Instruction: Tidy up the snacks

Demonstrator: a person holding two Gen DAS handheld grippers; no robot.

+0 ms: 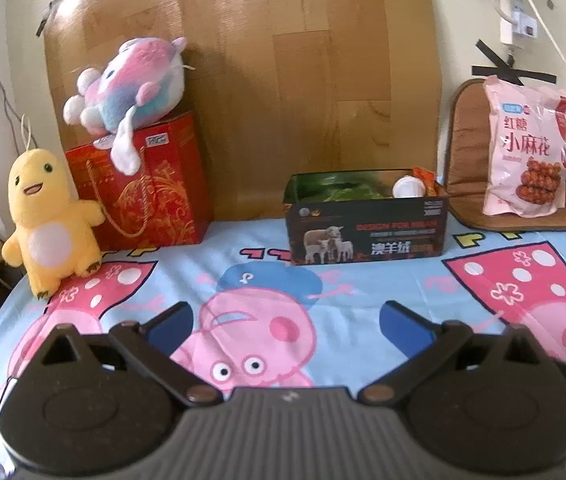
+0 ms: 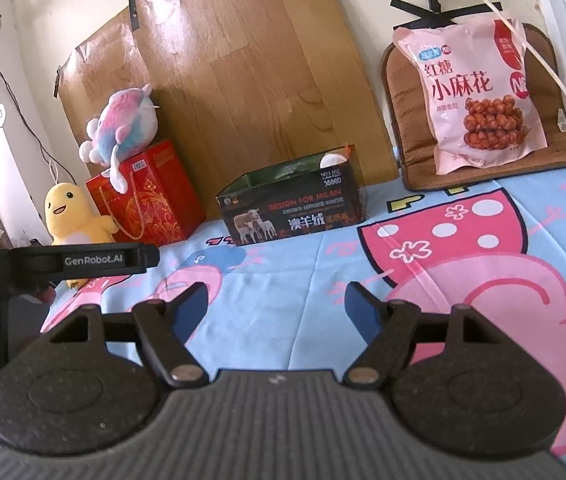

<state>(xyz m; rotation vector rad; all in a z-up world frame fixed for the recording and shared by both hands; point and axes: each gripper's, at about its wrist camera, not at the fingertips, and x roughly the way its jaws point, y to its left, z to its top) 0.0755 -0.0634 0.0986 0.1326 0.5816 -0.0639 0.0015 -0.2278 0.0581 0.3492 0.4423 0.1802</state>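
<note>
Left wrist view: left gripper (image 1: 287, 322) jaws wide, empty; right gripper (image 2: 275, 304) same. Dark box (image 1: 367, 232) holding snacks ahead; pink snack bag (image 1: 527, 148) far right on cushion (image 1: 467, 184). Stage unclear.

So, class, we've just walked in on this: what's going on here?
A person holds a gripper in each hand over a cartoon bedsheet. The left gripper and right gripper are both open and hold nothing. A dark box already contains some snacks, while a big pink snack bag leans on a brown cushion, untouched.
</note>
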